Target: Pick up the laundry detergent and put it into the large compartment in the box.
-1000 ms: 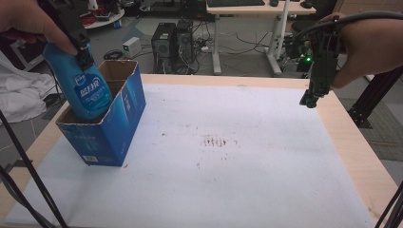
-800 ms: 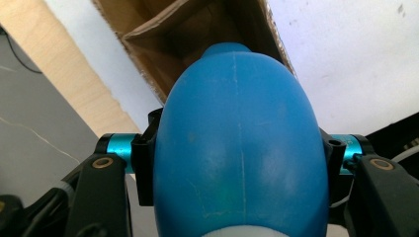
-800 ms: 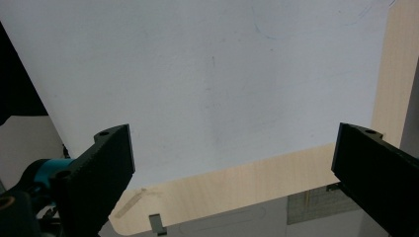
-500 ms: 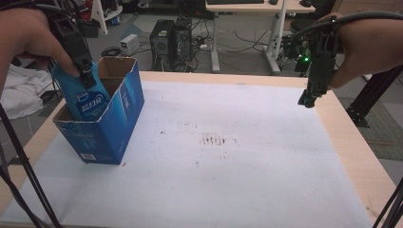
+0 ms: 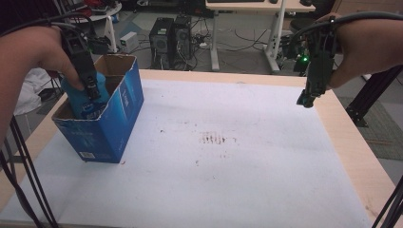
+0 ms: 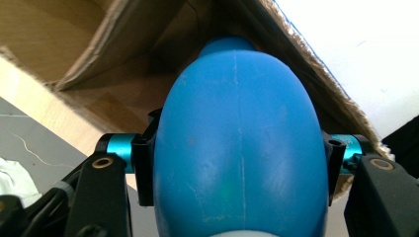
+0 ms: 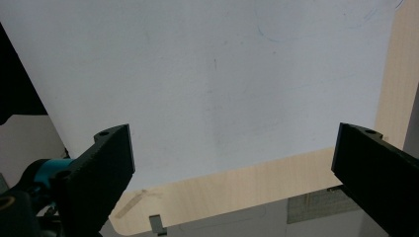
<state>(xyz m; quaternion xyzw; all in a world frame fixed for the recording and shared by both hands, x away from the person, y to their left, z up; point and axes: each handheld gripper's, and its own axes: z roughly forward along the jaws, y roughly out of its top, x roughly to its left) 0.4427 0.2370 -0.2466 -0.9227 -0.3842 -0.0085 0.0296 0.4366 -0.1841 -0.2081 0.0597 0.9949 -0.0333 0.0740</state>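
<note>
A blue plastic bottle stands partly inside an open blue cardboard box at the table's left. My left gripper is shut on the bottle, reaching down into the box. In the left gripper view the bottle bulges between the two black jaws, with the box's brown inner walls behind it. My right gripper hangs above the table's far right edge, open and holding nothing. In the right gripper view its jaws stand wide apart over the white sheet.
A white sheet covers most of the wooden table, with a small dark smudge near its middle. Behind the table are computer towers and desk legs. Black cables run down the left side.
My left gripper has lowered the blue bottle from above the box down into it. The right gripper has stayed where it was, open.
</note>
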